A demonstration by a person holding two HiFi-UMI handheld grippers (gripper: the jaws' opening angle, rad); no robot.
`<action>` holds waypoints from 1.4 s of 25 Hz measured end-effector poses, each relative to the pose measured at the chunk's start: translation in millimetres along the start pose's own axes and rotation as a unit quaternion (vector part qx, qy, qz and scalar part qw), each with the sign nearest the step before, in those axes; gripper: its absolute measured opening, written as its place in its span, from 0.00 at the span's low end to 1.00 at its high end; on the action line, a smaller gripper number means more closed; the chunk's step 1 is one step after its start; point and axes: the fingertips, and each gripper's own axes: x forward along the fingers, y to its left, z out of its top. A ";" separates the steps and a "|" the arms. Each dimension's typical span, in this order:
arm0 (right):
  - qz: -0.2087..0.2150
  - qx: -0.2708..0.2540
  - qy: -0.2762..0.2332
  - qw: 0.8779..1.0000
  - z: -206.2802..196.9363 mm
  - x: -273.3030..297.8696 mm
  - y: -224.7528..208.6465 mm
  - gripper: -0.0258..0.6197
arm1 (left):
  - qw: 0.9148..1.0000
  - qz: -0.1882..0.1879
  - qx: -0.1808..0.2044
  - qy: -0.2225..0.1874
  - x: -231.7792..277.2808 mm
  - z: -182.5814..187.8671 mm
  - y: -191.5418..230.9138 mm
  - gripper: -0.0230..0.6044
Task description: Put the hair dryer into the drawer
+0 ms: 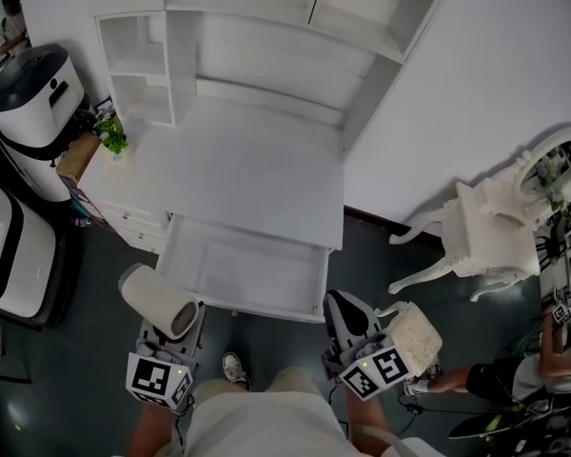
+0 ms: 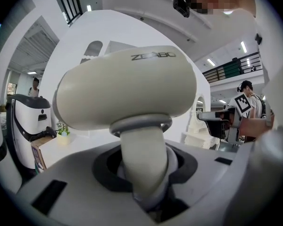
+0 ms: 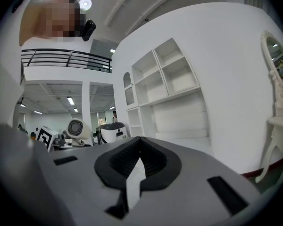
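White shelving is standing behind a bare white table [image 1: 257, 174], and its drawer [image 1: 238, 269] is hanging pulled out and empty, just ahead of both tools. The left hand-held gripper [image 1: 174, 331] is pinching the hair dryer [image 1: 157, 298] by its handle, with the barrel sitting crosswise above the jaws, short of the drawer's left front corner. The right hand-held gripper [image 1: 350, 320] is pressed together on nothing, just short of the drawer's right front corner. The step in hand looks like carrying the dryer over the drawer. Doing it well probably means moving forward and to the right of the left hand-held gripper until the whole barrel is clearing the front lip. The dryer can then be lowered flat onto the drawer floor before the jaws spread, with the right hand-held gripper holding clear.
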 end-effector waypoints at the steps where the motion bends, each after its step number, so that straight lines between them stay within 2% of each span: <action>1: -0.005 -0.001 0.001 1.000 0.2 1.3 -2.9 0.05 | 1.000 -0.004 -0.002 0.000 6.1 0.0 1.2 0.27; 8: -0.020 0.003 0.003 1.000 3.6 8.0 -32.6 0.05 | 0.999 -0.035 -0.003 0.001 46.4 -3.5 -14.3 0.27; 17: 0.019 0.009 -0.012 1.000 21.2 35.9 -89.2 0.05 | 1.000 -0.021 0.016 0.008 101.3 5.1 -37.5 0.27; 27: 0.059 0.023 -0.015 0.998 29.6 66.5 -130.0 0.05 | 0.998 -0.007 0.049 0.048 147.5 -8.7 -52.6 0.27; 35: 0.066 0.032 -0.010 0.997 23.1 68.7 -143.6 0.05 | 0.992 -0.002 0.073 0.103 165.8 -48.1 -54.5 0.27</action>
